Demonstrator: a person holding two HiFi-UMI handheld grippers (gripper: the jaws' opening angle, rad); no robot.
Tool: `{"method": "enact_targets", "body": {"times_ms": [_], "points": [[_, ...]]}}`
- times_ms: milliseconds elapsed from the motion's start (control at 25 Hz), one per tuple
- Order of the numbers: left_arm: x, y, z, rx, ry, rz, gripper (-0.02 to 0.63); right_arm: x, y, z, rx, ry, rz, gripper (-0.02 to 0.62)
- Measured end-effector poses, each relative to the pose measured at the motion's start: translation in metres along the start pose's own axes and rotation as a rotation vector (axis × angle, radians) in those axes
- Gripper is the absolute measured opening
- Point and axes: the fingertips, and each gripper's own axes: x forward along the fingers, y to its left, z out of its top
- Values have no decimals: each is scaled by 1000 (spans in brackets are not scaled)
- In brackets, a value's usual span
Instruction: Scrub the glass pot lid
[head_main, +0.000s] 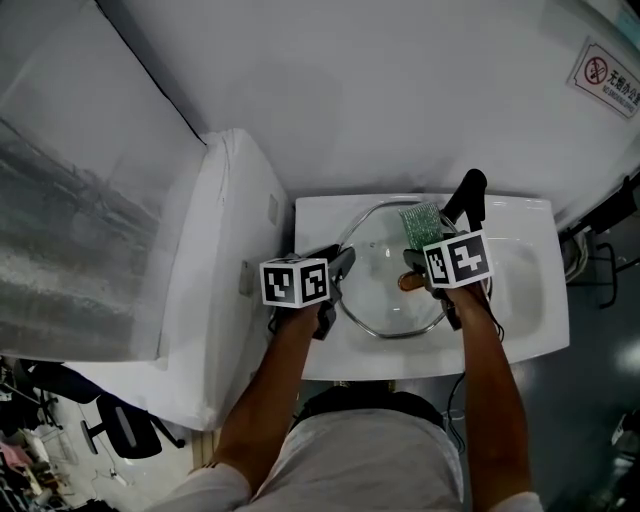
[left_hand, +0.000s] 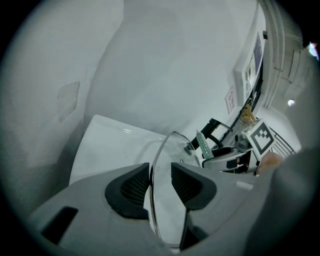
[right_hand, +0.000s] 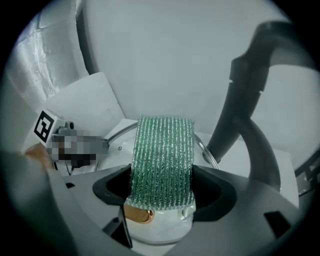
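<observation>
A round glass pot lid (head_main: 385, 290) lies in the white sink (head_main: 525, 310), its brown knob (head_main: 410, 282) near the middle. My left gripper (head_main: 340, 265) reaches in at the lid's left rim. In the left gripper view the metal rim (left_hand: 152, 175) runs between the two dark pads, close to the left pad, with a gap to the right one. My right gripper (head_main: 425, 245) hovers over the lid's far right part, shut on a green scrub pad (head_main: 421, 224). The pad (right_hand: 162, 160) stands up between the jaws, above the lid's knob (right_hand: 137, 215).
A black faucet (head_main: 468, 192) rises behind the sink, just beyond the right gripper. A white cabinet under plastic sheeting (head_main: 200, 270) adjoins the sink's left side. Cables (head_main: 590, 255) hang at the right, and an office chair (head_main: 120, 425) stands at the lower left.
</observation>
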Motion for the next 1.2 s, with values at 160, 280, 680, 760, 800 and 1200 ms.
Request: {"method": "enact_targets", "body": {"times_ms": [160, 280, 680, 760, 800, 1200], "points": [[-1, 0, 0, 3, -3, 3, 146, -16, 14, 3, -86, -27, -13, 348], [-1, 0, 1, 3, -5, 2, 144, -29, 36, 3, -224, -27, -44, 348], [-1, 1, 1, -3, -4, 1, 143, -22, 94, -36, -628, 180, -163, 348], [-1, 1, 1, -2, -5, 0, 143, -16, 98, -39, -697, 207, -201, 348], [-1, 1, 1, -2, -6, 1, 143, -13, 101, -40, -734, 221, -216, 348], [-1, 1, 1, -7, -5, 4, 140, -7, 98, -42, -707, 201, -178, 348]]}}
